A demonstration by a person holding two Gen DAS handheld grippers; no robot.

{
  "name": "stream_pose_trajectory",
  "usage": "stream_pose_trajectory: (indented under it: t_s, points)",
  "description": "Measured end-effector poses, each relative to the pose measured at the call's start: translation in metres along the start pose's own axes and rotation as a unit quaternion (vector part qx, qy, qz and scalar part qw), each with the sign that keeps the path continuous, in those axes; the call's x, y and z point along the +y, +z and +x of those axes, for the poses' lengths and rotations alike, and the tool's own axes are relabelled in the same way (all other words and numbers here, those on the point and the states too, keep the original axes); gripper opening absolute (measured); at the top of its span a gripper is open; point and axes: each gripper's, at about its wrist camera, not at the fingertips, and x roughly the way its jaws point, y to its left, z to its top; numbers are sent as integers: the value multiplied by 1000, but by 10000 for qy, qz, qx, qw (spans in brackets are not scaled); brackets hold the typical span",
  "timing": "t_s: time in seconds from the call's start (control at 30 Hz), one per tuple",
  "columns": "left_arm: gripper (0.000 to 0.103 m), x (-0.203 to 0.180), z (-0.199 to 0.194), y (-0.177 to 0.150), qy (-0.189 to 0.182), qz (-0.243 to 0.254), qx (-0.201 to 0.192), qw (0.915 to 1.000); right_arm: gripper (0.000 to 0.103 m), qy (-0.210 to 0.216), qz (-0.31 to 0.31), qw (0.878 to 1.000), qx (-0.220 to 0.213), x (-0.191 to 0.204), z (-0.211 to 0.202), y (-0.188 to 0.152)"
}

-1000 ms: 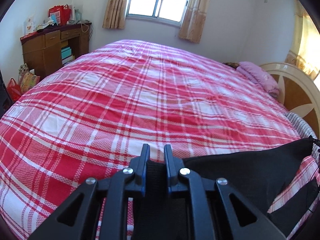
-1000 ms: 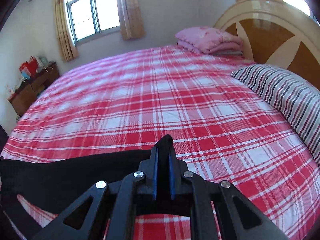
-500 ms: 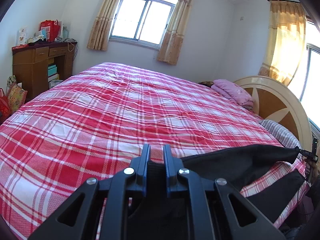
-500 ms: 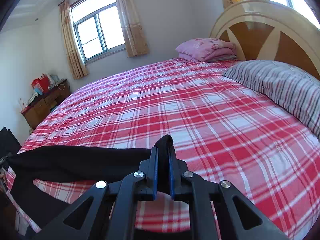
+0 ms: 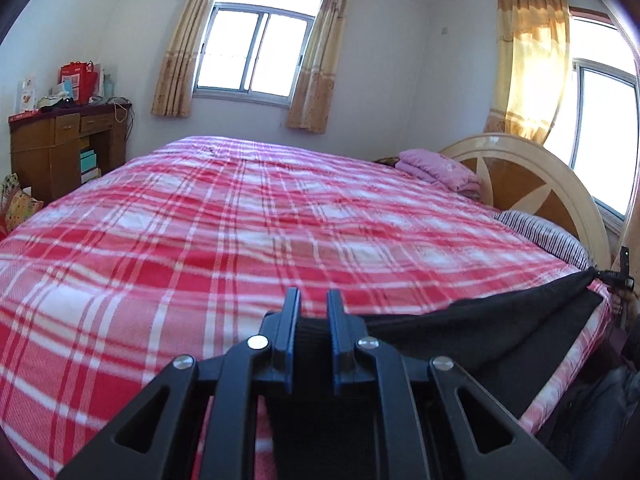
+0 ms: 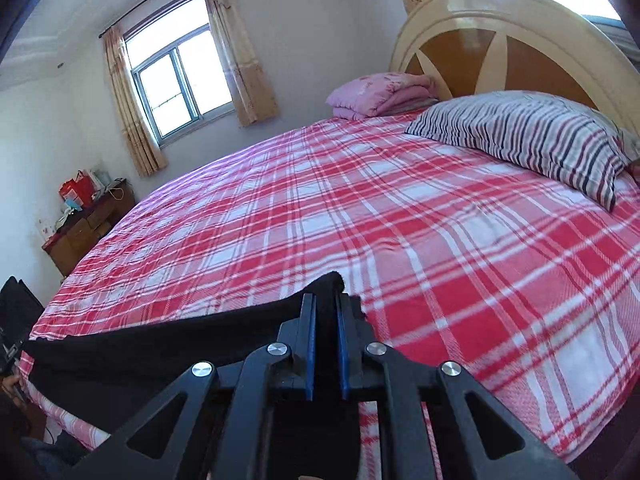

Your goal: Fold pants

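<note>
This is a bedroom in a home. A wide bed covered by a red-and-white plaid cotton sheet [image 5: 248, 240] fills most of both views. At its head stands a rounded cream headboard with brown wooden panels [image 6: 500, 48], and against it lie a grey-and-white striped pillow [image 6: 528, 136] and a folded pink quilt [image 6: 380, 94]. White plastered walls carry two sliding aluminium-framed windows [image 5: 258, 54] hung with tan patterned curtains [image 5: 176, 48]. In the far corner a brown wooden desk with drawers [image 5: 52, 148] holds household clutter, among it a red paper gift bag [image 5: 78, 80] and small boxes.
</note>
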Motion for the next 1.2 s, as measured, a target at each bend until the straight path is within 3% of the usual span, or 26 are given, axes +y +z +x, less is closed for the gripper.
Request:
stream_pose_trajectory:
  t_s: [0.13,0.33,0.43,0.53,0.6,0.7,0.77,0.93,1.03,1.2]
  points:
    - [22,3,-6,-20,96,23,210,9997,10,-39,-44,9998,163,-6,1,-11]
    - [22,21,-33,-31,280,-225,69,9993,15,-36,-11,9999,147,-12,-17,-21]
    - [22,33,-48,-30,459,-472,-52,9978,31,-277,87,9996,19,-19,-33,-22]
    - [23,33,-56,-27,574,-518,-63,9970,33,-457,165,9987,-144,-17,-53,-20]
    - [38,27,-58,-25,584,-507,-15,9970,33,-487,10,9981,-378,2,-69,-15]
    - [51,13,-59,-25,423,-440,25,9981,37,-107,-487,9970,-593,48,-81,-5]
    - [51,2,-55,-23,344,-358,103,9987,58,214,-1027,9930,-541,92,-79,-4]
    - [51,-16,-34,-28,433,-248,576,9971,61,649,-2472,9667,-80,213,-40,-32]
    - [51,-19,-28,-36,381,-353,711,9961,61,1233,-3017,9449,310,276,-13,-65]
    - [51,-27,-21,-45,635,-188,933,9934,61,2076,-3833,8948,968,359,17,-133]
